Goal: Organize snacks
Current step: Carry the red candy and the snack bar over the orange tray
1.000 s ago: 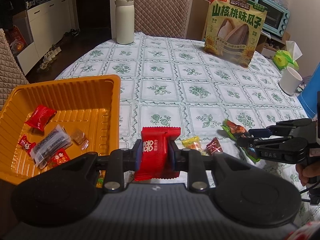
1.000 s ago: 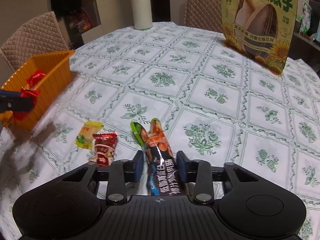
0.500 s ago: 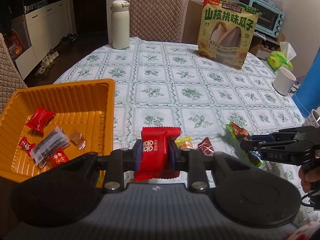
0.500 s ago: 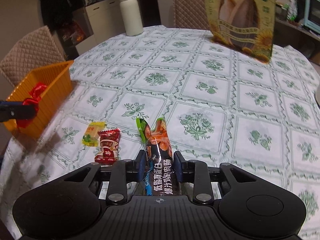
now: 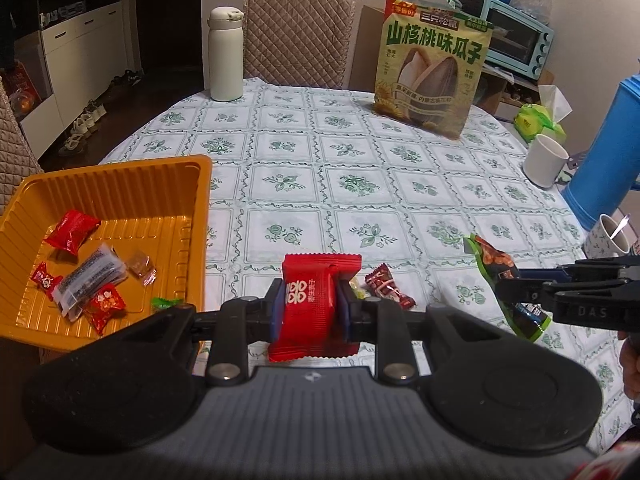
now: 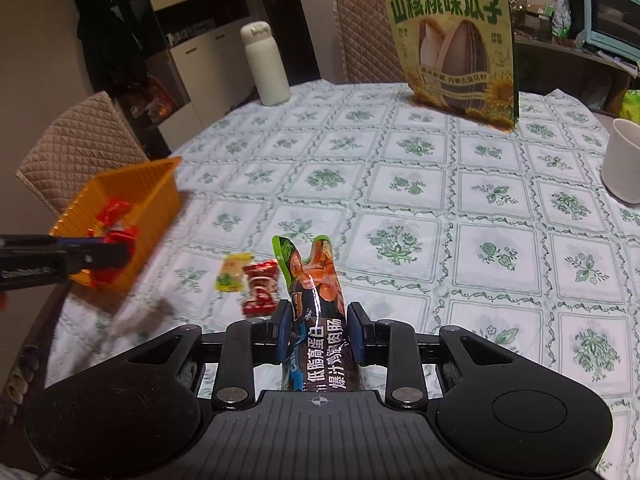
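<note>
Two tools carry snacks here. At left of the left-wrist view we see the orange tray (image 5: 120, 184) on the counter (image 5: 360, 184); at lower centre our left tool (image 5: 310, 306) clamps a red packet (image 5: 314, 304). Lower right, our right tool (image 5: 505, 285) has just closed on a sausage stick (image 5: 494, 260).

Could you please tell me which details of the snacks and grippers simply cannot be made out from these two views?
- Yellow candy: left wrist view, mostly hidden behind the red packet in the left gripper.
- Sausage pack, lower end: right wrist view, hidden under the right gripper body.
- Left gripper: right wrist view, motion-blurred and cut off by the left edge.
- Orange tray contents: right wrist view, mostly screened by its wall.
</note>
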Action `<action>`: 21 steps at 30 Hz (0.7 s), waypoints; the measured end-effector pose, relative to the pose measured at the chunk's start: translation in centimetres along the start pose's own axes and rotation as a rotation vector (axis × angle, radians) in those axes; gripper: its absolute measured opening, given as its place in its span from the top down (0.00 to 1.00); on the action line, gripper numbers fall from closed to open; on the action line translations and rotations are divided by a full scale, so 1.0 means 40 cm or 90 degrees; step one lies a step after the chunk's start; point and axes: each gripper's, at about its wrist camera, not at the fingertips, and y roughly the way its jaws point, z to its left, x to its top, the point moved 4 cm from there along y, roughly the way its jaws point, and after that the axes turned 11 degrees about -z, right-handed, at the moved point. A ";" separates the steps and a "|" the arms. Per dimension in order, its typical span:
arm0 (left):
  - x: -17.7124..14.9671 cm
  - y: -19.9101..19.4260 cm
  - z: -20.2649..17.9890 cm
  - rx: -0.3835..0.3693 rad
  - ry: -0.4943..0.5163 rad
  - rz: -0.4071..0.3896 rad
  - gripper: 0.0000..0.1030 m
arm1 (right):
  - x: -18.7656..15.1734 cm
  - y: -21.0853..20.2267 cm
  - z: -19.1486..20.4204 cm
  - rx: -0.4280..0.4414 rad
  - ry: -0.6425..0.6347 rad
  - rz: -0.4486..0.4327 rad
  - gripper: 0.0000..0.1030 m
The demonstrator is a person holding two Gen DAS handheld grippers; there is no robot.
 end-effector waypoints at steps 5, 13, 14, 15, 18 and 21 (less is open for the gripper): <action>-0.002 -0.039 0.018 0.002 -0.011 -0.008 0.77 | 0.008 -0.035 0.042 0.020 0.001 -0.011 0.71; -0.009 -0.122 0.111 0.023 -0.036 -0.021 0.77 | 0.016 -0.052 0.151 0.075 0.015 -0.008 0.71; -0.010 -0.133 0.129 0.027 -0.040 -0.023 0.77 | 0.017 -0.050 0.170 0.082 0.016 -0.007 0.71; -0.010 -0.144 0.145 0.031 -0.042 -0.024 0.77 | 0.016 -0.047 0.188 0.090 0.017 -0.004 0.71; -0.013 -0.174 0.201 0.047 -0.051 -0.028 0.77 | 0.018 -0.033 0.247 0.114 0.019 0.003 0.71; -0.016 -0.196 0.263 0.063 -0.060 -0.028 0.77 | 0.019 -0.008 0.307 0.134 0.027 0.012 0.71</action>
